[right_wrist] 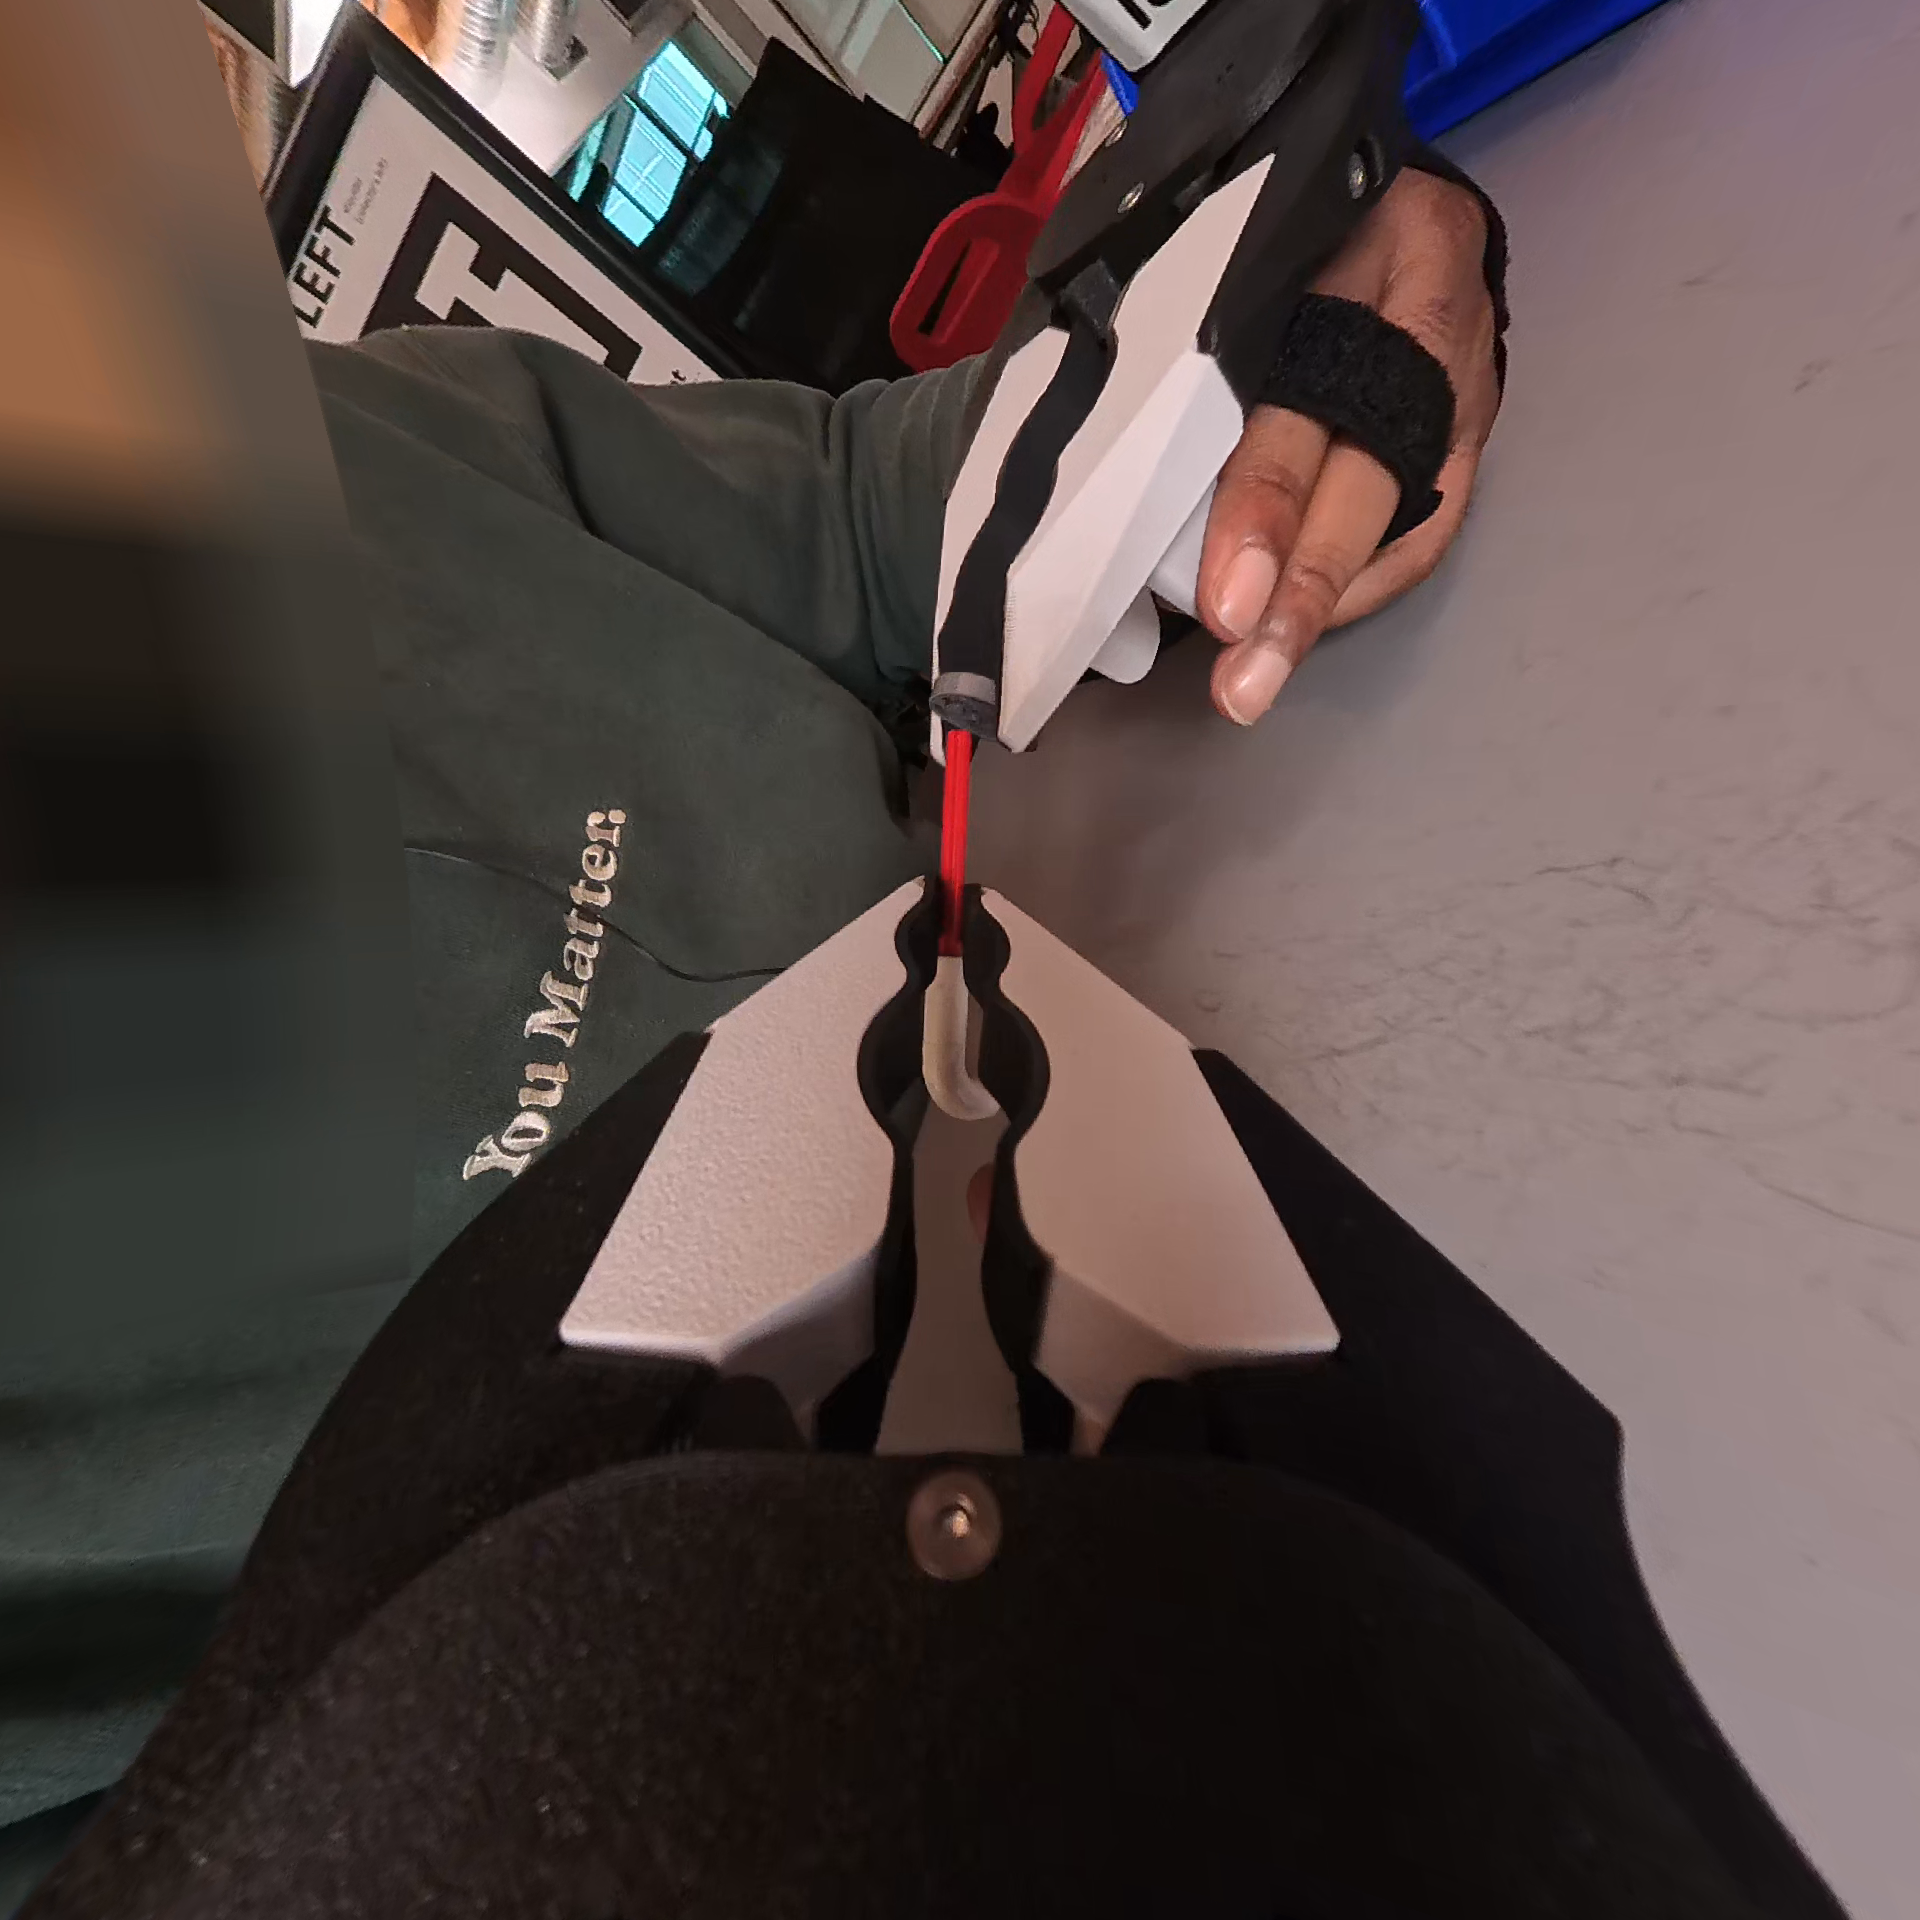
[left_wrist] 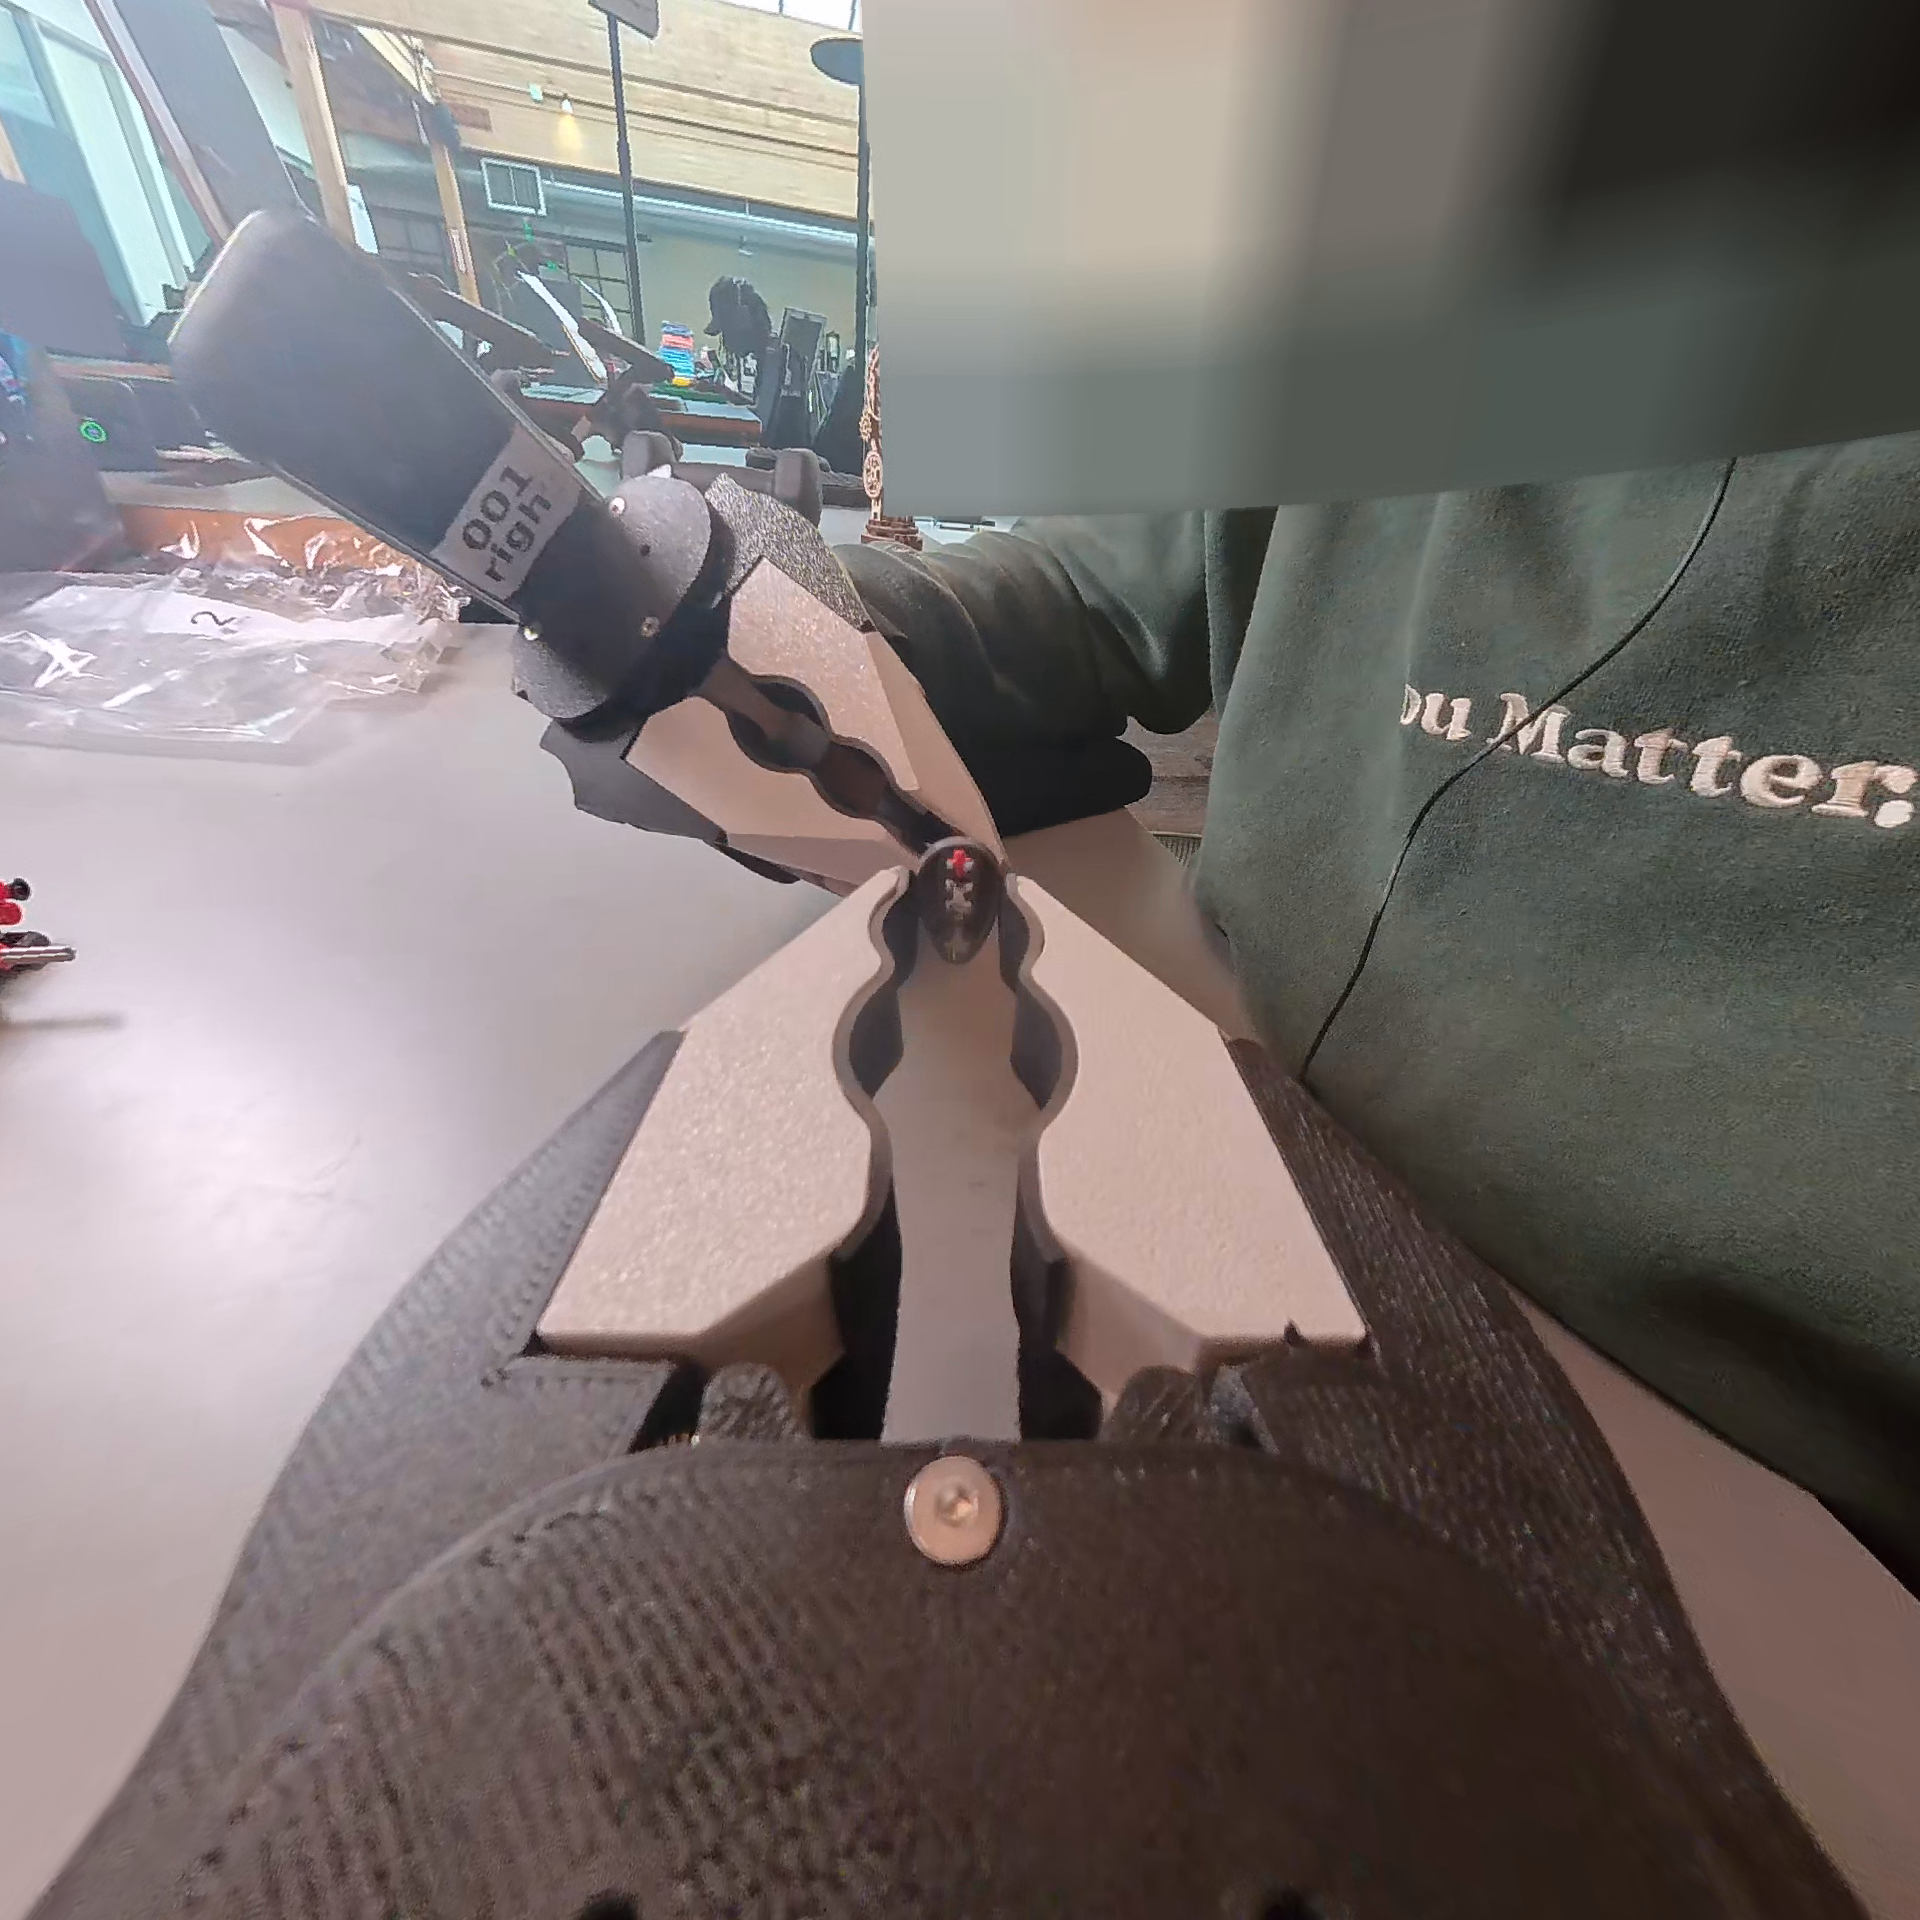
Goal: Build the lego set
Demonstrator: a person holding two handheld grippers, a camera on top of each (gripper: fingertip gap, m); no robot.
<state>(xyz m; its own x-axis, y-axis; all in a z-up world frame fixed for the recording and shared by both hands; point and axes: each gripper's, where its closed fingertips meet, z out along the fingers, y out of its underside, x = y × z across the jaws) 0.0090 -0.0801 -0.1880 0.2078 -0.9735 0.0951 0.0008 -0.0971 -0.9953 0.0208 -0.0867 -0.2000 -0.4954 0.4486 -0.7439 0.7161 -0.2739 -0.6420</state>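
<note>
Keep both ends steady: the right claw (right_wrist: 948,914) pinches the red rod (right_wrist: 956,821) narrowly, while the left claw (right_wrist: 971,717) clamps the small dark wheel (left_wrist: 957,914) over the desk (right_wrist: 1558,935).

Bright even daylight, soft shadows, fisheye bending at edges, blurred near foreground

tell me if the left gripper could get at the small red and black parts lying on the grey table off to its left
Probably not as things stand: the left gripper has its fingers closed on a small dark round piece joined to a red rod. The path over the grey table to the small red and black parts looks free.
</note>
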